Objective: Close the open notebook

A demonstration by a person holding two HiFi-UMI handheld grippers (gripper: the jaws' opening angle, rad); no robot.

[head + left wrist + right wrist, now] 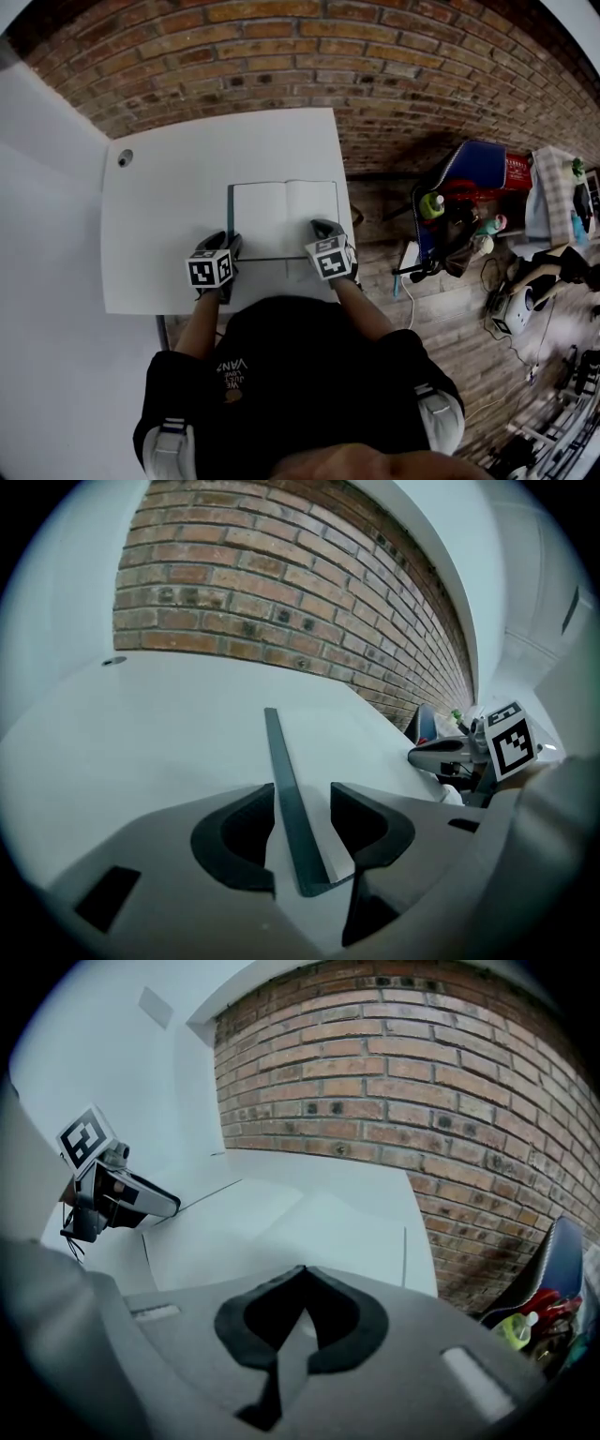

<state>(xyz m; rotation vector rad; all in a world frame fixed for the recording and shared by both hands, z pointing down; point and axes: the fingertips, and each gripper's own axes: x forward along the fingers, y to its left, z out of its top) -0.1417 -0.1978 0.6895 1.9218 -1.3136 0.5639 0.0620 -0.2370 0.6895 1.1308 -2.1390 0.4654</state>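
The open notebook (286, 217) lies flat on the white table (159, 244), blank white pages up, with a dark cover edge (230, 221) along its left side. My left gripper (228, 246) stands at the near left corner. In the left gripper view that dark cover edge (281, 766) runs between the jaws of my left gripper (302, 799), which stand apart from it and open. My right gripper (322, 228) sits over the near right corner of the right page. In the right gripper view its tips (300, 1271) meet, shut, above the pages (281, 1211); nothing shows between them.
A round cable hole (125, 157) is in the table's far left corner. A brick wall (281, 47) runs behind the table. To the right, on the wooden floor, stand a blue chair (473, 164) loaded with things, plus cables and gear (525, 300).
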